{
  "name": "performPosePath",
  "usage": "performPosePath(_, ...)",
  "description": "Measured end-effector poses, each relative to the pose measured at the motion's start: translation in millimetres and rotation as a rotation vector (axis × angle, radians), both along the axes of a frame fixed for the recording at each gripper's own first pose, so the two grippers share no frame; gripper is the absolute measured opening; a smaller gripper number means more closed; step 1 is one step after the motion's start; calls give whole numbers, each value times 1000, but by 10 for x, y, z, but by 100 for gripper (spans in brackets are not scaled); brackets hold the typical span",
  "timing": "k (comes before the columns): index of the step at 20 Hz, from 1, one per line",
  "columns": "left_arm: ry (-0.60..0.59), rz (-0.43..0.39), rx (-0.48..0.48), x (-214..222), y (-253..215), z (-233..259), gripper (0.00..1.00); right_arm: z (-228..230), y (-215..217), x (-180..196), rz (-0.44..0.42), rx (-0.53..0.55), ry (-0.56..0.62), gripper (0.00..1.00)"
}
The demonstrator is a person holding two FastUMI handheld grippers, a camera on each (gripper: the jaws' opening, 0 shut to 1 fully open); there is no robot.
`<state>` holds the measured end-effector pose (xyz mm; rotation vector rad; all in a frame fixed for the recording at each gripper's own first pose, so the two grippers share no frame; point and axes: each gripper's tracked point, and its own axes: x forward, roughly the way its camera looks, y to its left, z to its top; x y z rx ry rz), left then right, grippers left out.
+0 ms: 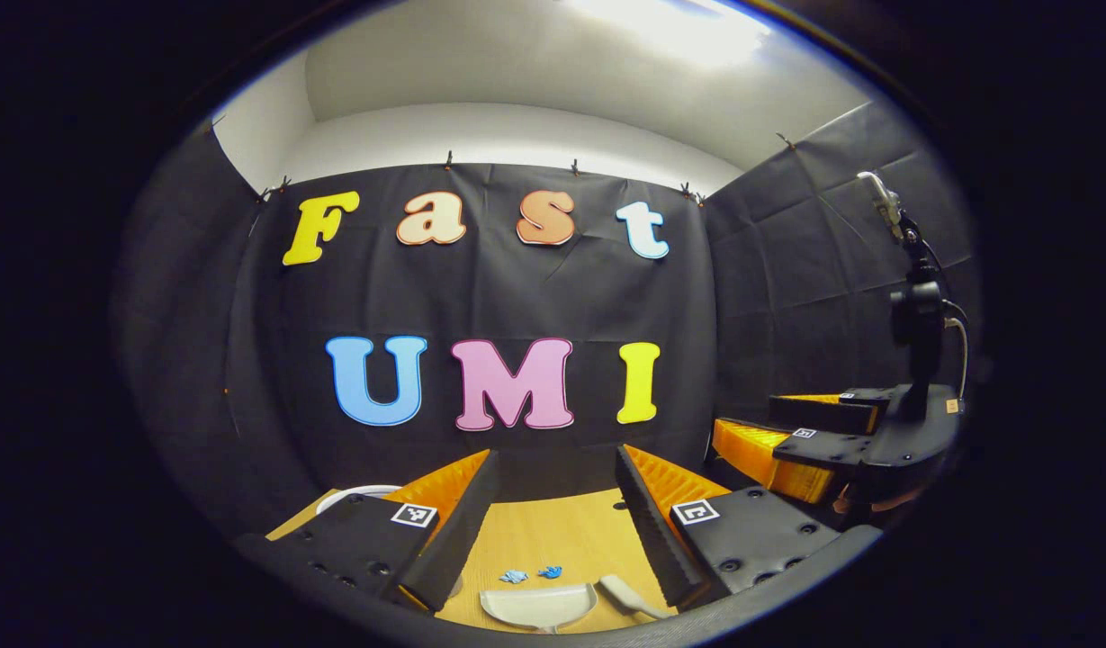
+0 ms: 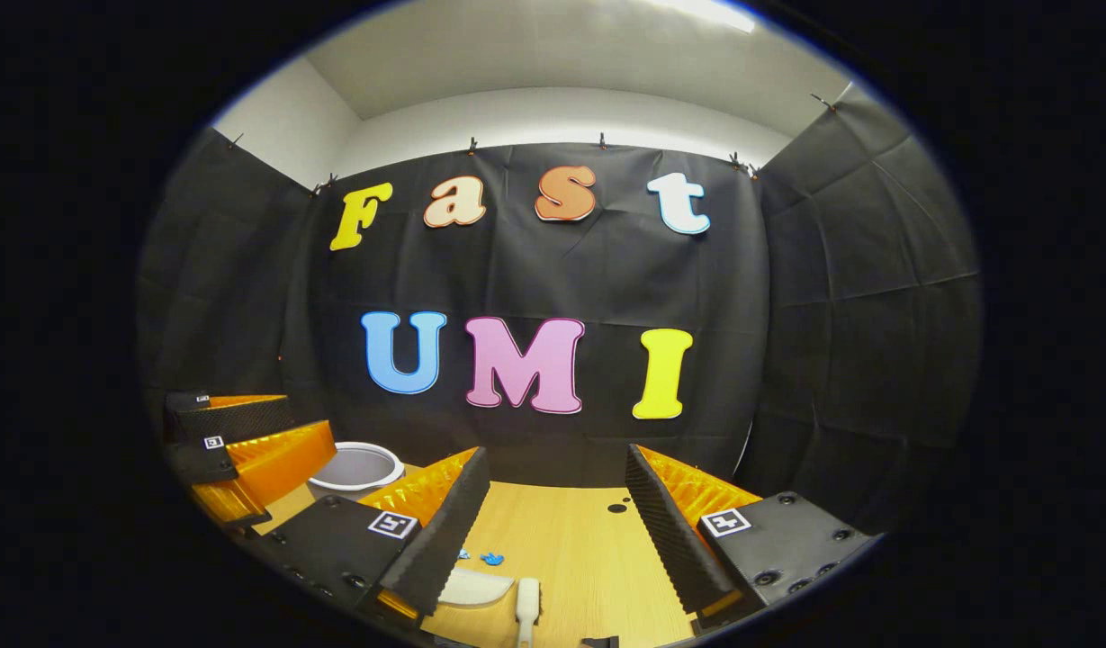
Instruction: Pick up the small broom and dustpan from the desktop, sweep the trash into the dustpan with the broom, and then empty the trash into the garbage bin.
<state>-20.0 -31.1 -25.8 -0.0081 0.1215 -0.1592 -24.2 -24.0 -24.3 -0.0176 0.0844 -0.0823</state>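
Note:
A white dustpan lies on the wooden desktop below my left gripper, which hangs open and holds nothing. The small white broom lies just right of the pan. Two blue scraps of trash sit just beyond them. My right gripper hovers off to the right at about the same height. In the right gripper view, the dustpan, broom and blue trash lie low between the wide-open fingers of my right gripper; my left gripper shows at the left.
A white-rimmed garbage bin stands at the desk's far left, its rim peeking past my left finger. A small dark hole marks the desktop near the back. Black cloth walls close the booth behind and on both sides.

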Motion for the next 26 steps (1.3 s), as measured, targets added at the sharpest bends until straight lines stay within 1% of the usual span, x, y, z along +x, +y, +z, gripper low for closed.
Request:
performPosePath(1, -8, 1, 8, -5, 3, 5, 76, 3, -4, -5, -2, -1, 0, 98)
performPosePath(2, -15, 4, 12, -11, 5, 22, 78, 5, -7, -10, -4, -2, -1, 98)
performPosePath(7, -35, 26, 12, 1, 41, 88, 77, 60, -26, -26, -13, -2, -14, 98)
performPosePath(11, -50, 51, 42, 9, 86, 128, 77, 98, 6, -35, -11, -7, -24, 98)
performPosePath(13, -53, 49, 50, -16, 61, 128, 78, 102, 19, -37, -9, -10, -28, 98)
performPosePath(14, -52, 47, 50, -21, 57, 130, 78, 116, 38, -41, -6, -10, -30, 93)
performPosePath(15, -49, 44, 47, -14, 48, 114, 79, 126, 44, -42, -5, -11, -31, 98)
performPosePath(16, -46, 44, 41, -12, 47, 111, 79, 125, 50, -37, -3, -12, -33, 98)
performPosePath(17, -41, 43, 34, -10, 52, 104, 79, 127, 60, -40, -2, -14, -33, 93)
performPosePath(18, -37, 42, 25, -5, 53, 97, 77, 126, 67, -46, -2, -14, -33, 98)
performPosePath(19, -31, 46, 16, 3, 78, 82, 79, 128, 80, -46, -1, -13, -33, 94)
performPosePath(22, 7, 55, -13, 10, 127, -30, 79, 75, 116, -33, 5, -8, -18, 94)
performPosePath(24, 52, 77, -33, 5, 202, -165, 78, 48, 149, -10, 12, -12, -10, 94)
performPosePath(25, 74, 86, -47, 9, 235, -219, 78, 48, 164, -1, 13, -20, -12, 98)
performPosePath(26, 102, 89, -60, 23, 258, -285, 79, 32, 187, 20, 16, -26, -11, 98)
